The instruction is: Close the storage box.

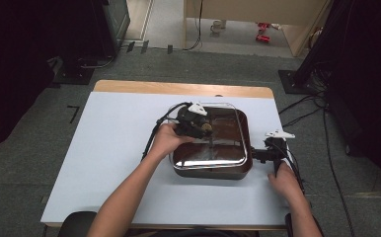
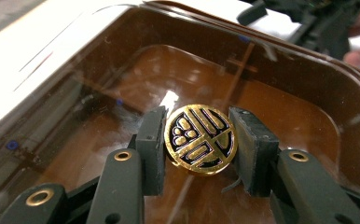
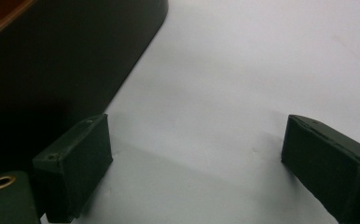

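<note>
The left claw (image 2: 199, 140) is closed on the round gold-and-black knob (image 2: 200, 139) at the middle of the glass lid (image 2: 75, 84), one pad pressed against each side of it. The lid sits on the dark square pan (image 1: 213, 170), right of centre on the white surface (image 1: 104, 148). The right claw (image 3: 197, 163) rests spread wide just beside the pan's right wall, gripping nothing, bare surface between its pads.

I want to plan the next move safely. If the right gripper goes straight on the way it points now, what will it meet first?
Probably the dark side wall of the pan. The right gripper is open just above the white table; the pan stands close ahead, towards one jaw's side. Depth is unclear, so it might slide past along the table.
</note>
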`<action>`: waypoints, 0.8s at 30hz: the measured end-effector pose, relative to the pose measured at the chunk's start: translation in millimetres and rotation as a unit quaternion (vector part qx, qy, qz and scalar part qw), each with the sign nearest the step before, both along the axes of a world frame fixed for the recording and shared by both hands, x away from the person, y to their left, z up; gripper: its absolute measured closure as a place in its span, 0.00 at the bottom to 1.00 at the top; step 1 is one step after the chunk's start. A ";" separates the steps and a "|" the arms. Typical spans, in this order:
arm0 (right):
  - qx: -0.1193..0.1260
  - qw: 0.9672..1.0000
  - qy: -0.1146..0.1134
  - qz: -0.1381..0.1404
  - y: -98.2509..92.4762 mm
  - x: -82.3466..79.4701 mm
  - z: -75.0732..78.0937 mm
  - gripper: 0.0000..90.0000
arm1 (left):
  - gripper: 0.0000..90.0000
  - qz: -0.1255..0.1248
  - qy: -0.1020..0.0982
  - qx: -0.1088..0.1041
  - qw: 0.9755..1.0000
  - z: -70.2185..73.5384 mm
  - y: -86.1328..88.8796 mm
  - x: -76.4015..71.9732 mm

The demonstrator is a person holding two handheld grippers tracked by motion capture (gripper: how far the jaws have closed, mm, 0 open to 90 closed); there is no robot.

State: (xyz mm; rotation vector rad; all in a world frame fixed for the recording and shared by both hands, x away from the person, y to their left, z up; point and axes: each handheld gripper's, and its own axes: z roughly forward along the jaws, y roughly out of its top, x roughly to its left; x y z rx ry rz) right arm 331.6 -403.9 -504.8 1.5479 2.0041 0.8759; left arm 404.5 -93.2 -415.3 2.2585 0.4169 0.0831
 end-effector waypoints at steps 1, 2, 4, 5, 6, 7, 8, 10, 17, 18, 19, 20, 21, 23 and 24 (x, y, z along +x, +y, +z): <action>0.000 1.000 0.000 0.000 0.0 0.0 0.0 0.09 | 0.66 -0.007 0.000 0.002 1.000 -0.7 -4.1 -0.1; 0.000 1.000 0.000 0.000 0.0 0.0 0.0 0.09 | 0.66 -0.007 0.000 0.002 1.000 -0.7 -4.1 -0.1; 0.000 1.000 0.000 0.000 0.0 0.0 0.0 0.09 | 0.66 -0.019 0.005 0.004 1.000 -2.2 -10.9 0.5; 0.000 1.000 0.000 0.000 0.0 0.0 0.0 0.09 | 0.66 -0.026 0.007 0.006 1.000 -3.6 -14.2 1.5; 0.000 1.000 0.000 0.000 0.0 0.0 0.0 0.09 | 0.66 -0.028 0.005 0.007 1.000 -4.8 -16.1 1.7; 0.000 1.000 0.000 0.000 0.0 -0.1 0.0 0.09 | 0.66 -0.031 0.000 0.004 1.000 -6.7 -16.9 2.9; 0.000 1.000 0.000 0.000 0.0 -0.1 0.0 0.09 | 0.66 -0.031 0.000 0.004 1.000 -6.7 -16.9 2.9; 0.000 1.000 0.000 0.000 0.0 -0.1 0.0 0.09 | 0.66 -0.029 0.007 0.000 1.000 -8.7 -16.1 5.7; 0.001 1.000 0.001 -0.001 0.2 -0.1 0.1 0.09 | 0.66 -0.028 0.034 -0.009 0.999 -9.1 -13.7 6.1; 0.001 1.000 0.001 -0.001 0.2 -0.1 0.1 0.09 | 0.66 -0.028 0.036 -0.006 0.999 -9.7 -14.3 5.7; 0.001 1.000 0.000 -0.001 0.2 -0.1 0.0 0.09 | 0.66 -0.026 0.038 -0.008 0.999 -10.3 -14.7 5.7; 0.000 1.000 0.000 0.000 0.2 -0.1 0.1 0.09 | 0.66 -0.026 0.041 -0.007 0.999 -10.0 -15.0 6.4; 0.001 1.000 0.000 -0.001 0.2 0.0 0.1 0.09 | 0.66 -0.026 0.038 -0.005 0.999 -10.0 -15.2 6.2; 0.000 1.000 0.000 -0.001 0.2 -0.1 0.1 0.09 | 0.65 -0.023 0.041 -0.006 0.999 -11.3 -15.3 6.3; 0.000 1.000 0.000 -0.001 0.2 -0.1 0.1 0.09 | 0.65 -0.021 0.042 -0.007 0.999 -11.4 -15.0 6.2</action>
